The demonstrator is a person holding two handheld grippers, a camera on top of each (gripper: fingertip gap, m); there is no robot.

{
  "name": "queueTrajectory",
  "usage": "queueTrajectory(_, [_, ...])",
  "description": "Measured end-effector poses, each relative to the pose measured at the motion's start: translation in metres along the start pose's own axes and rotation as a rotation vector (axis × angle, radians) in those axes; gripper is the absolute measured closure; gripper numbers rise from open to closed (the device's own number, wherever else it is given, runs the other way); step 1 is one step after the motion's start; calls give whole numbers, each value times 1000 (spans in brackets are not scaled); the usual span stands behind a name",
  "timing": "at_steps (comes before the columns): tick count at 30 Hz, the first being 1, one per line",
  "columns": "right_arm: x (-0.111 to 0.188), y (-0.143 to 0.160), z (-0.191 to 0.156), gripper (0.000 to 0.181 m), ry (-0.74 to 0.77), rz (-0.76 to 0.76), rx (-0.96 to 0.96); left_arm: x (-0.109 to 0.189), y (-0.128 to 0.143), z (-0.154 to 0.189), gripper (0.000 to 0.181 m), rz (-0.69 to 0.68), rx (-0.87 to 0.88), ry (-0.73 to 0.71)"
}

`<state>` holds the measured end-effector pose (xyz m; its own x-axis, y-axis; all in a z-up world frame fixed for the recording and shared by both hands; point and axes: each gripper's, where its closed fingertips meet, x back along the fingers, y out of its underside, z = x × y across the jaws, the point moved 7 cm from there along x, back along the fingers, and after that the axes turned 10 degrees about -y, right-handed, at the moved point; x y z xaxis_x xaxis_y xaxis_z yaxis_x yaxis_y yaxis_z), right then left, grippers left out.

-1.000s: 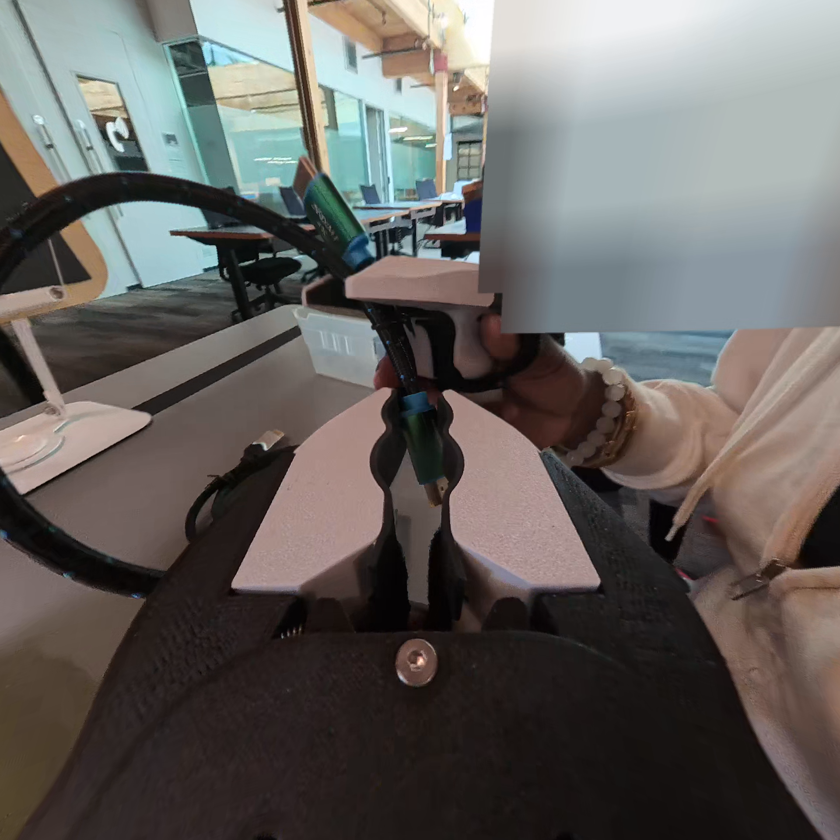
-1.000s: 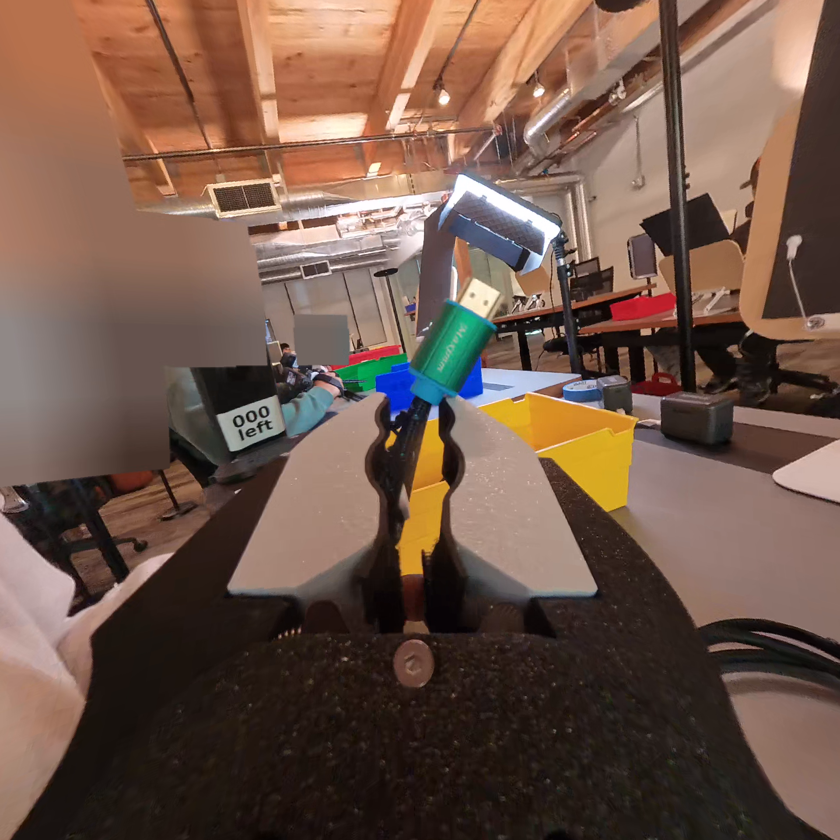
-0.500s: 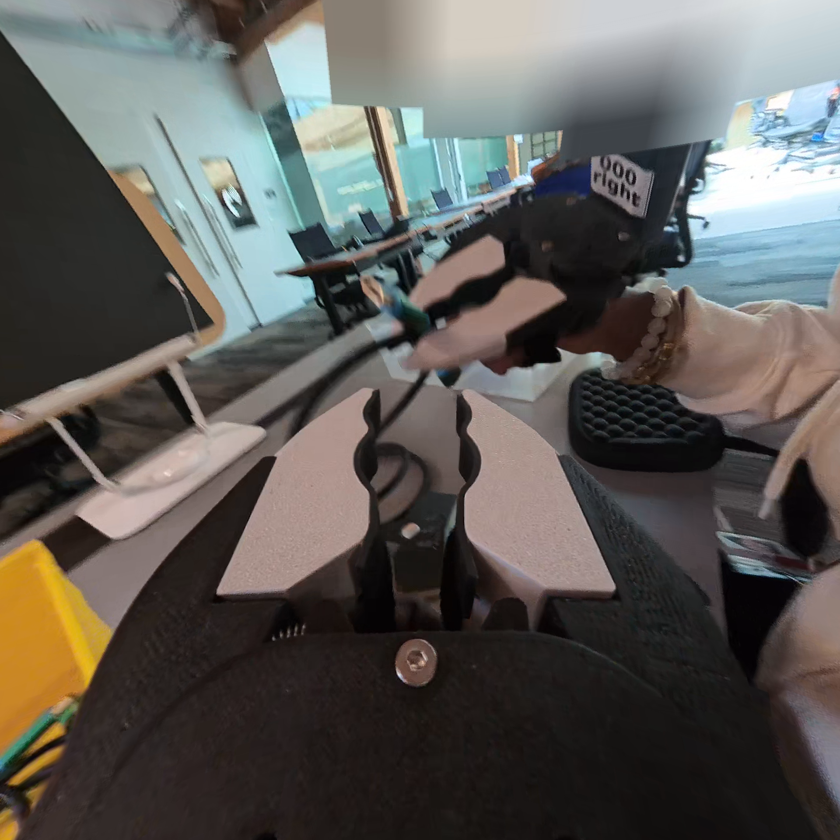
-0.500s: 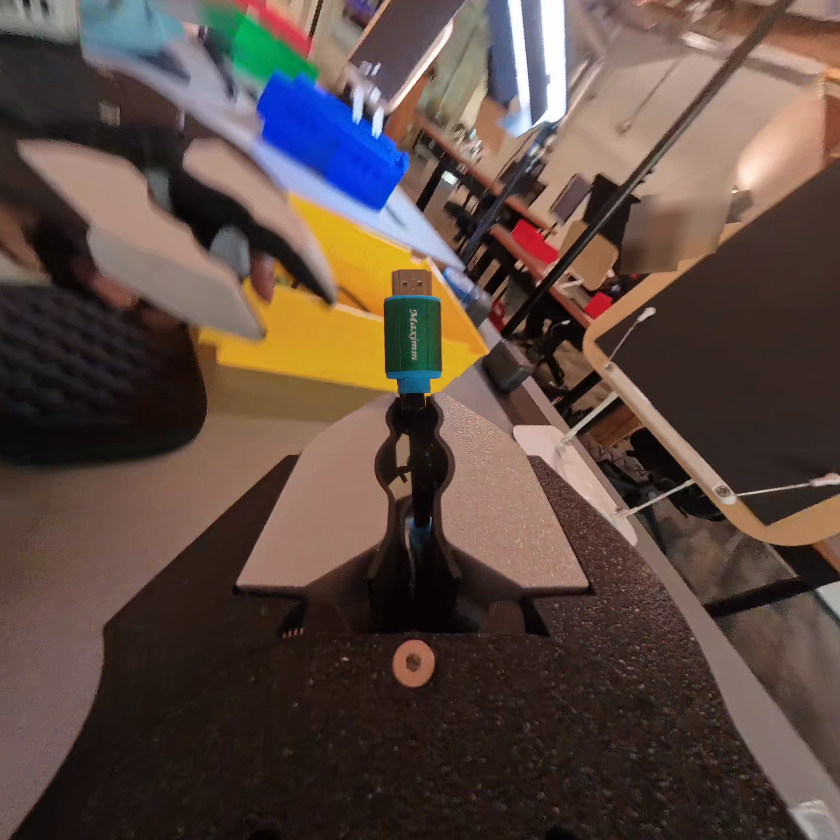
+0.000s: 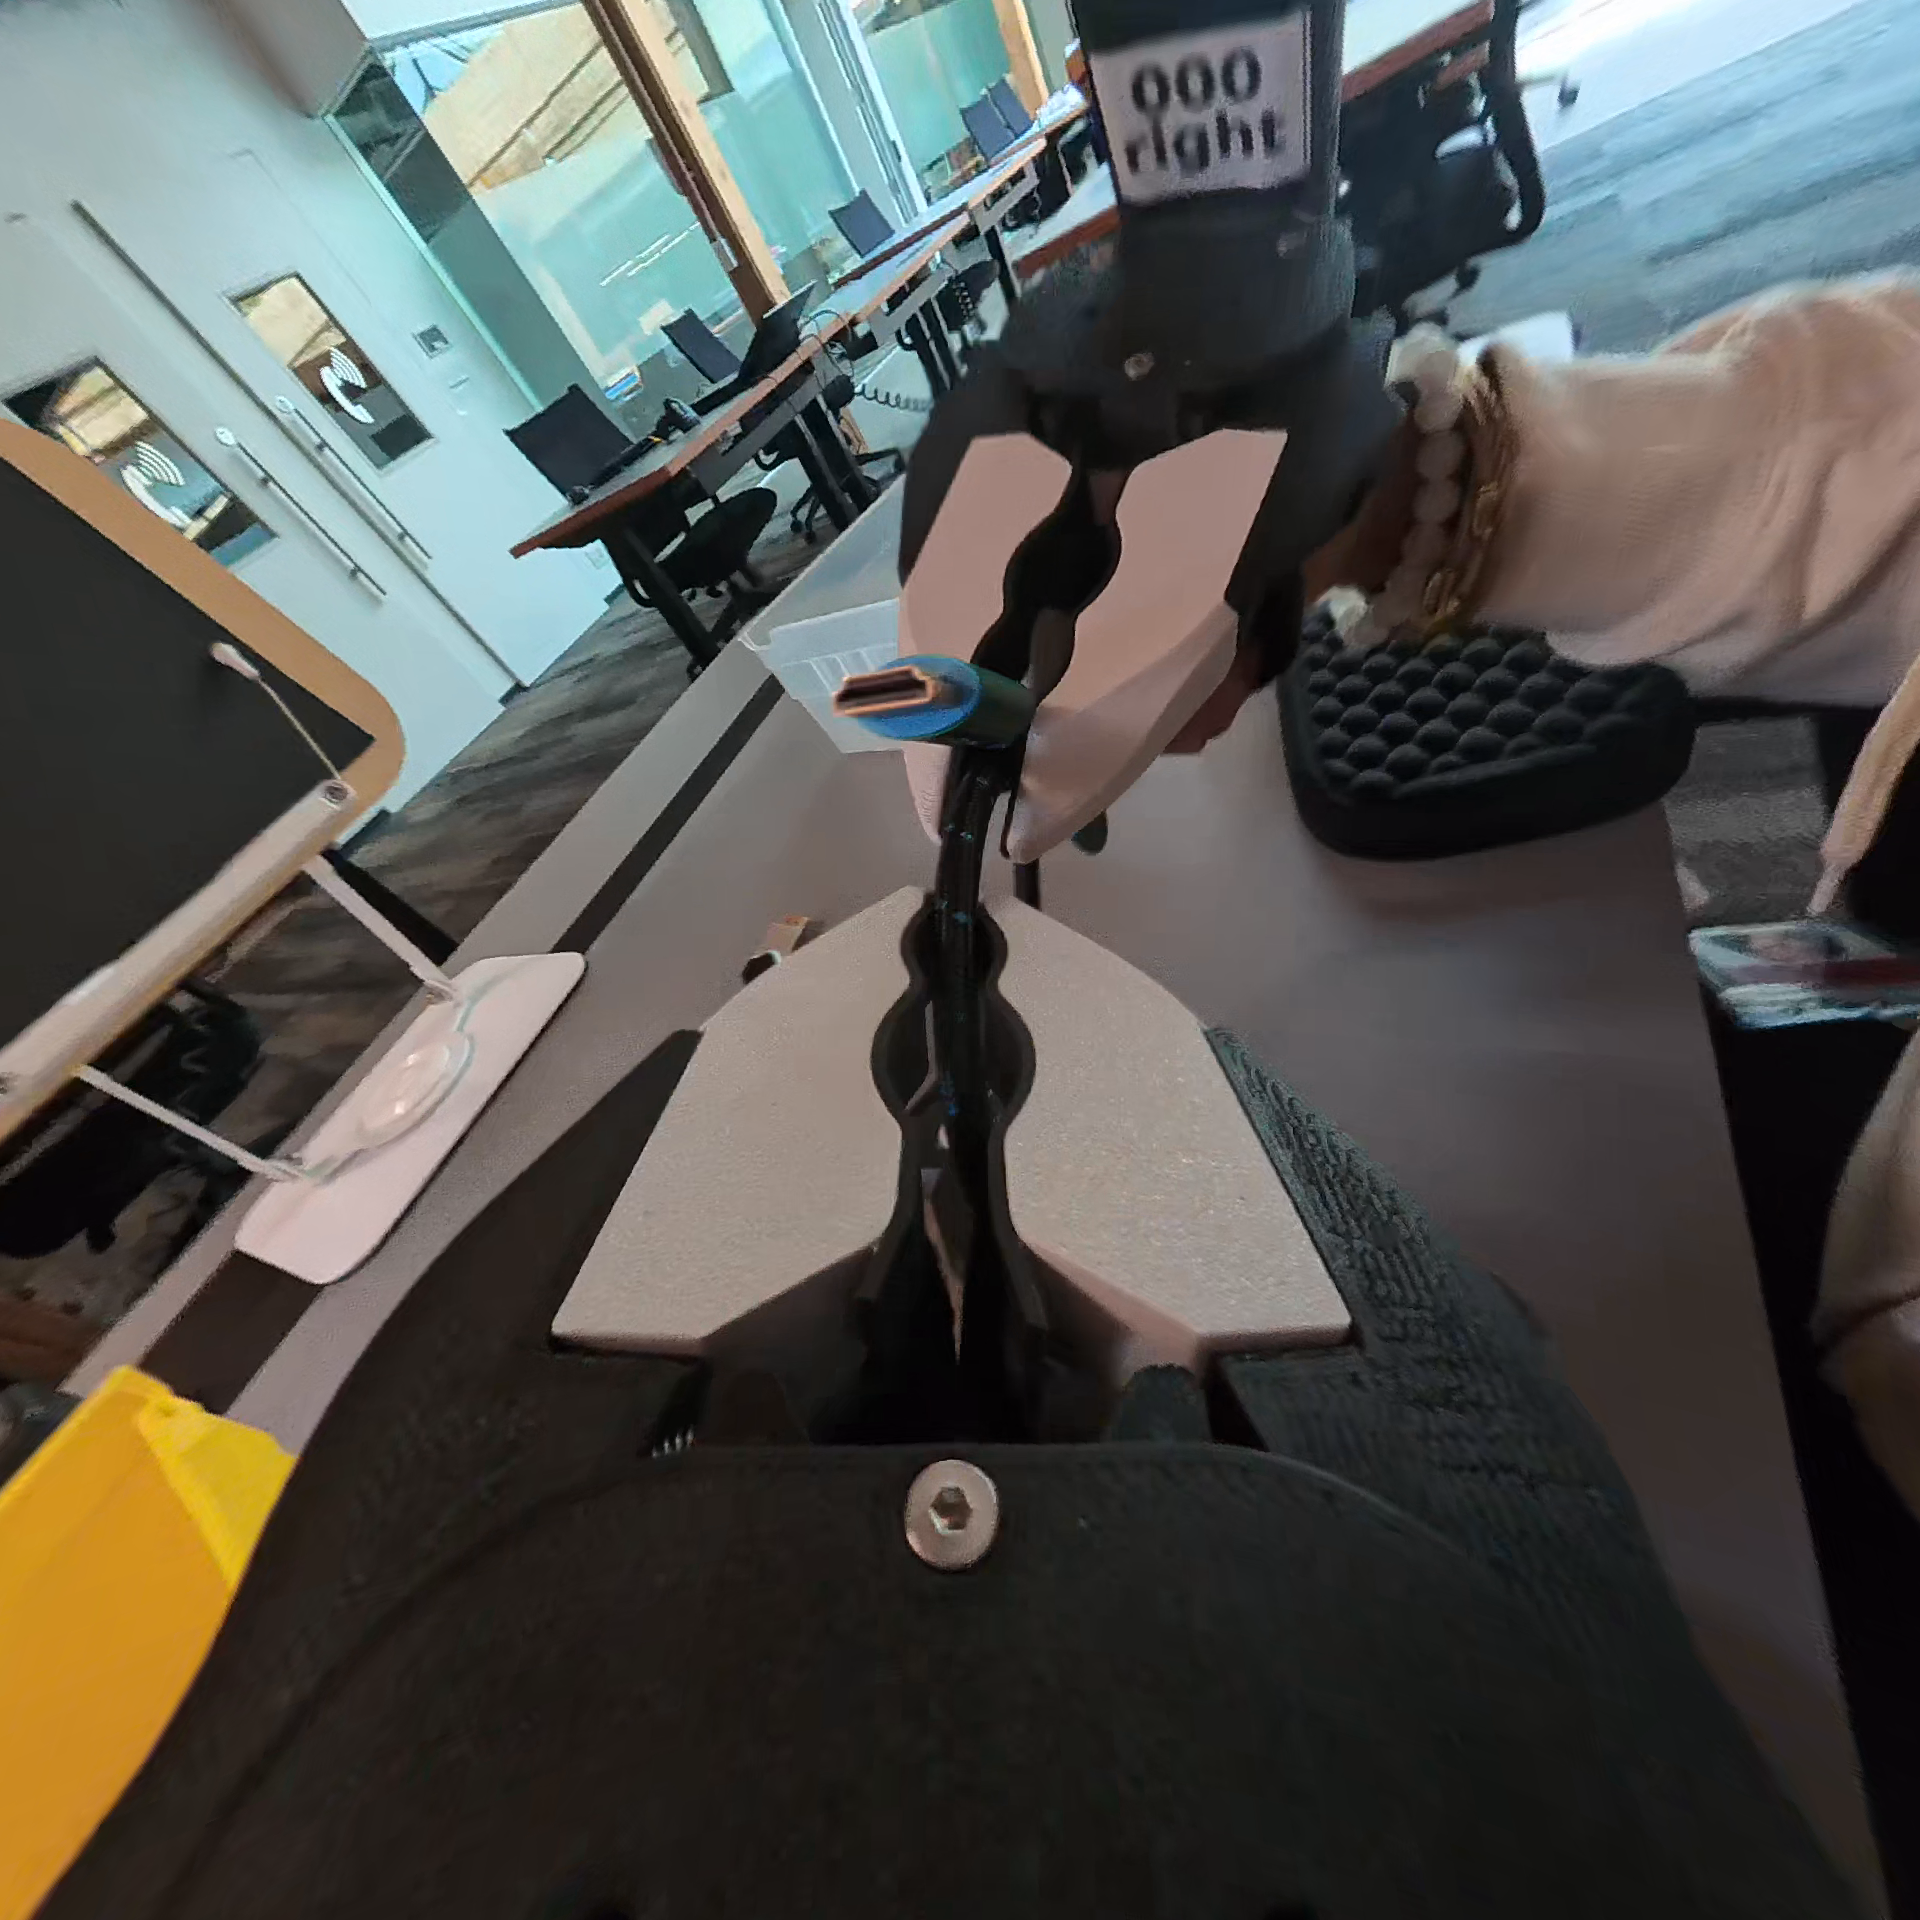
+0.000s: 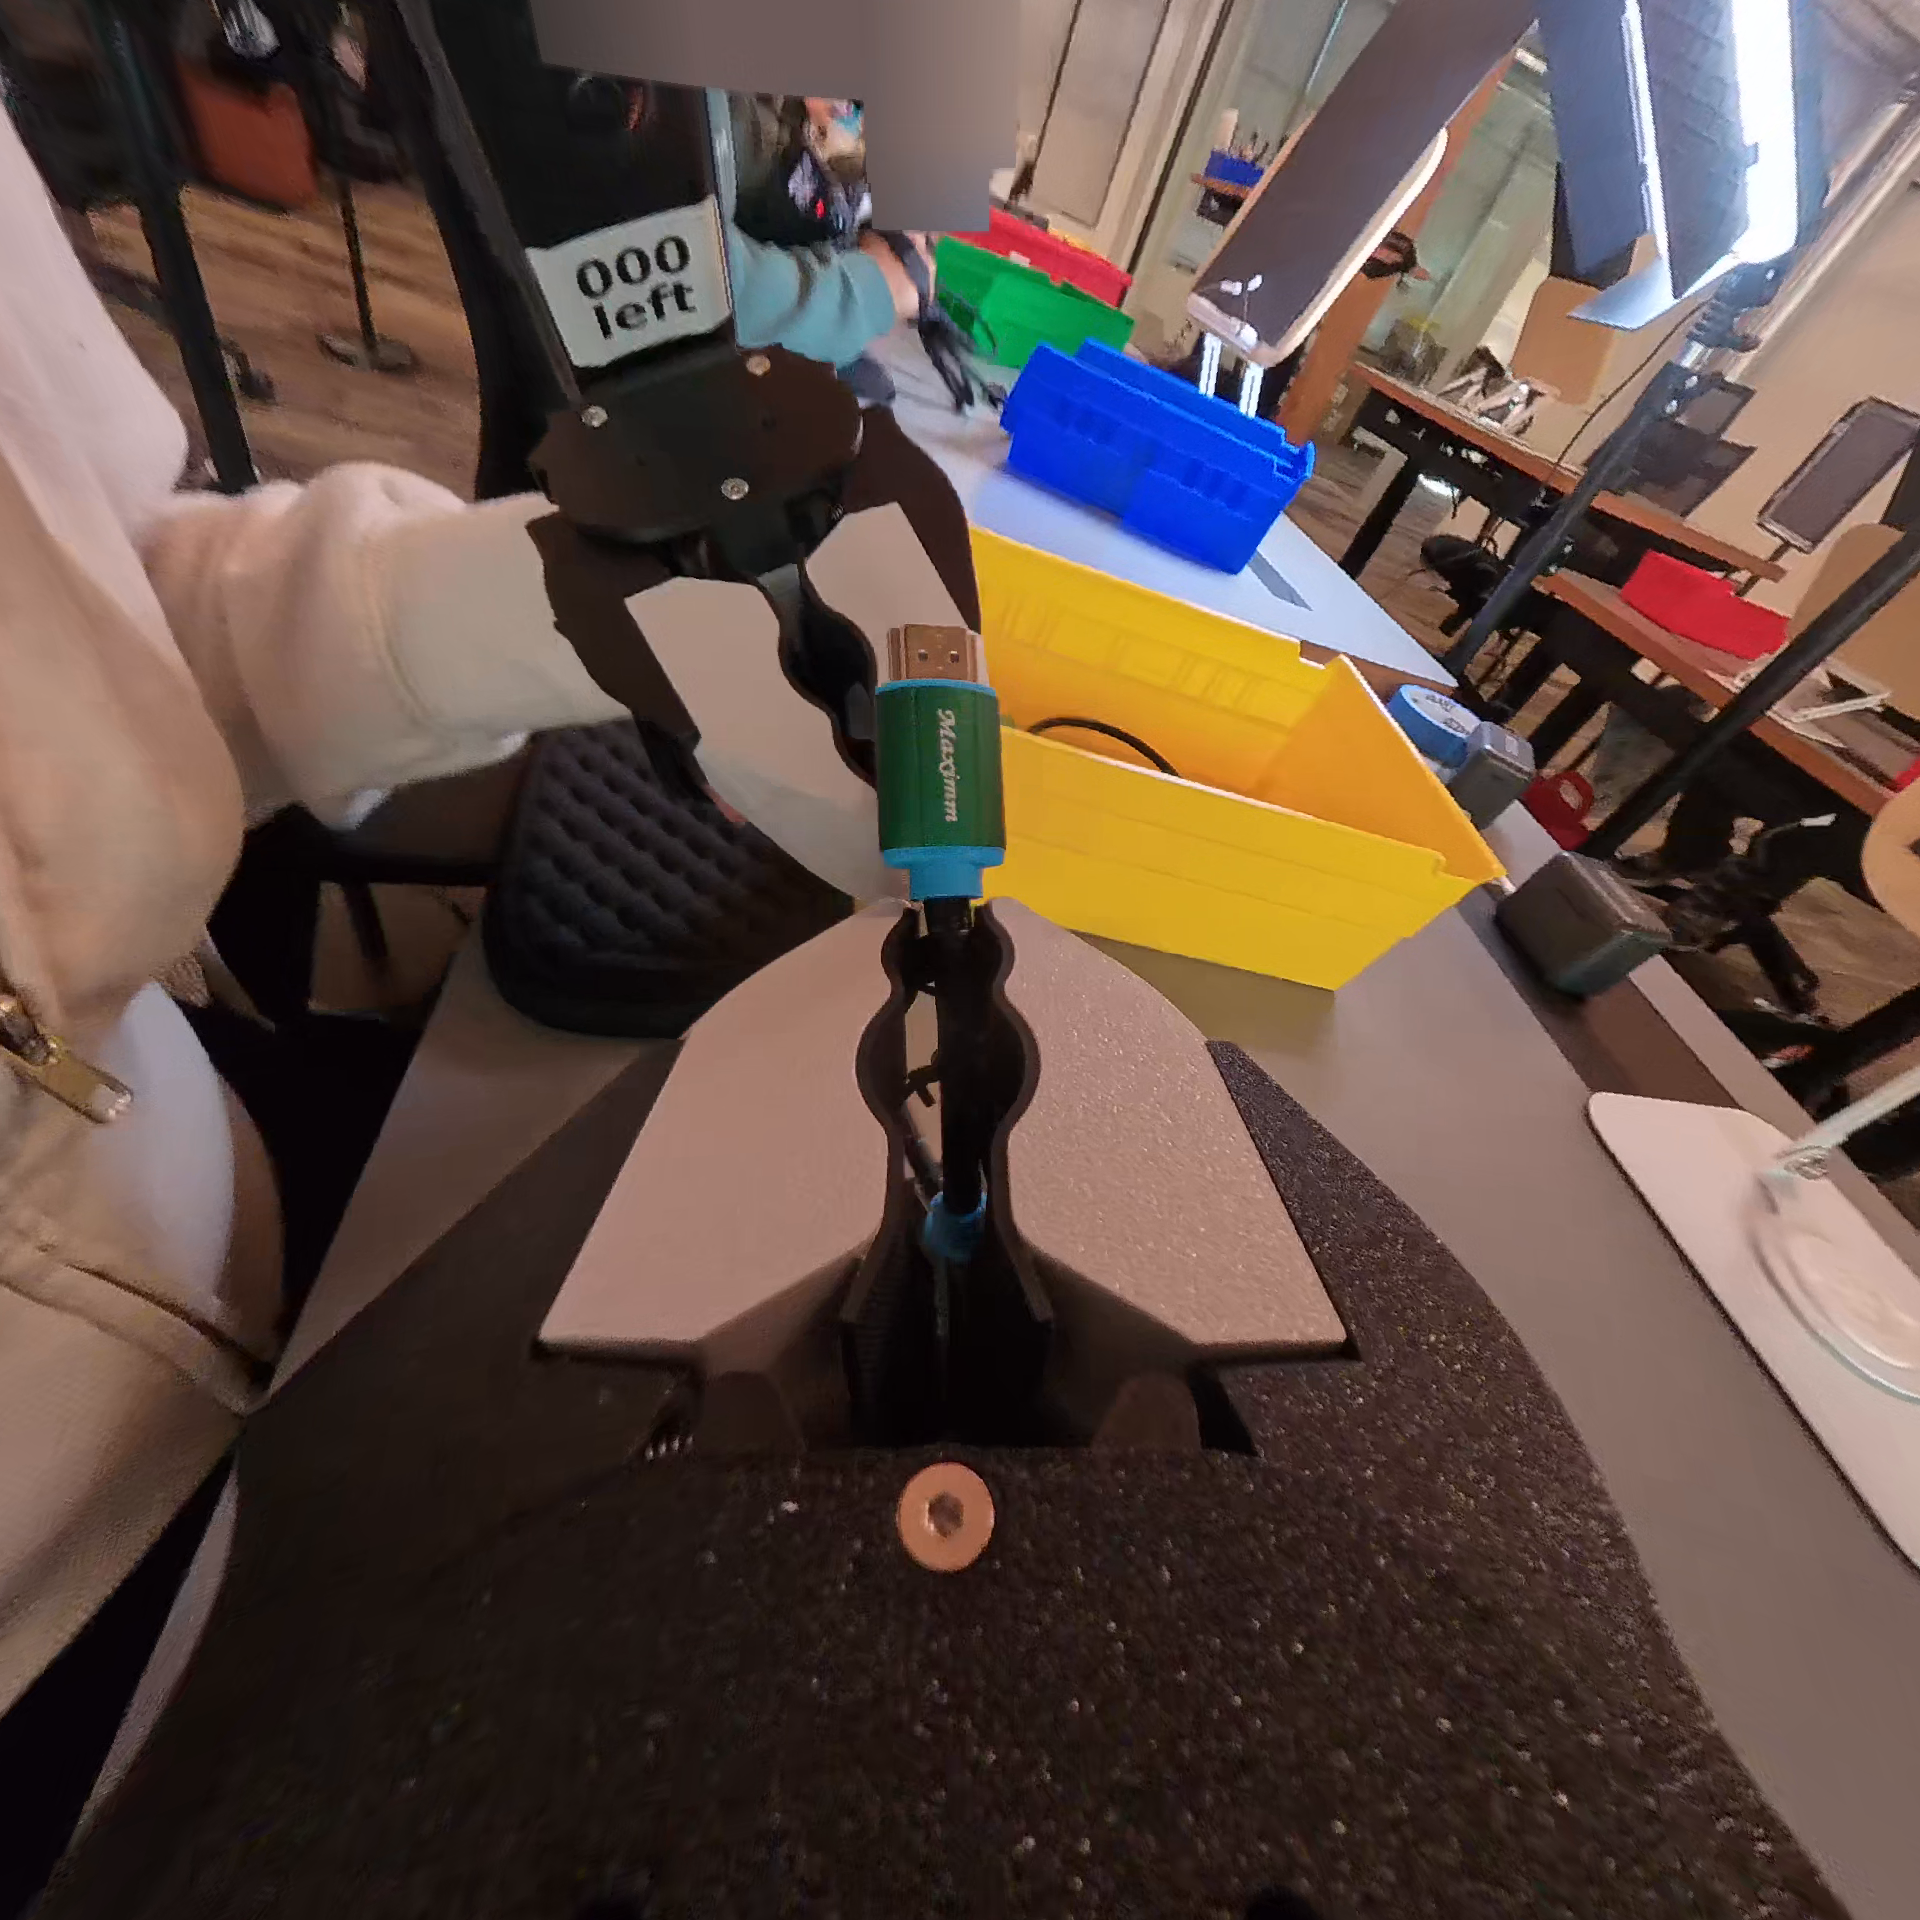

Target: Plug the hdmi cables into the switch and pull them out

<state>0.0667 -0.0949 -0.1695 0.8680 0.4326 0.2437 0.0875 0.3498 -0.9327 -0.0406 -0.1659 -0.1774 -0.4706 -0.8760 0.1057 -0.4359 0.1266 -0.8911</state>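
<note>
A green HDMI plug with a blue collar (image 6: 938, 774) stands upright just past my right gripper (image 6: 940, 909), which is shut on the black braided cable right below it. In the left wrist view the same plug (image 5: 930, 704) points left, and the right gripper (image 5: 1013, 821) hangs fingers-down above the grey table (image 5: 1351, 1039). My left gripper (image 5: 956, 920) is shut on the same cable (image 5: 961, 997) a short way below the right gripper's grip. The left gripper also shows behind the plug in the right wrist view (image 6: 790, 790). I do not see the switch.
A yellow bin (image 6: 1195, 831) stands beyond the plug, with a blue bin (image 6: 1153, 468) behind it. A black quilted pad (image 5: 1475, 727) lies at the near table edge. A white stand base (image 5: 416, 1091) and a small grey box (image 6: 1579, 925) sit along the far side.
One second ago my left gripper held a plug; it opened, let go, and has now shut on the cable. My right gripper kept its grip and swung down toward the table.
</note>
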Motion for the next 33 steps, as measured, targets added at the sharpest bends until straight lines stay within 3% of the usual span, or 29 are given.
queueTrajectory(5, [2, 1, 1, 168, 32, 130, -47, 0, -4, -2, 177, 31, 119, 31])
queueTrajectory(8, [8, 0, -1, 157, 69, 168, -22, 0, 0, 1, 177, 19, 134, 57])
queueTrajectory(12, [6, 4, -10, 145, 43, 120, -30, 0, 0, 14, 177, 39, 122, 139])
queueTrajectory(16, [7, 10, -28, 159, 11, 93, -38, -2, 4, 28, 177, 9, 125, 184])
queueTrajectory(28, [20, 22, -57, 160, 60, 50, -147, -5, 9, 55, 177, -27, 269, 279])
queueTrajectory(33, [23, 24, -58, 157, 223, -5, -24, -7, 10, 55, 177, -66, 422, 195])
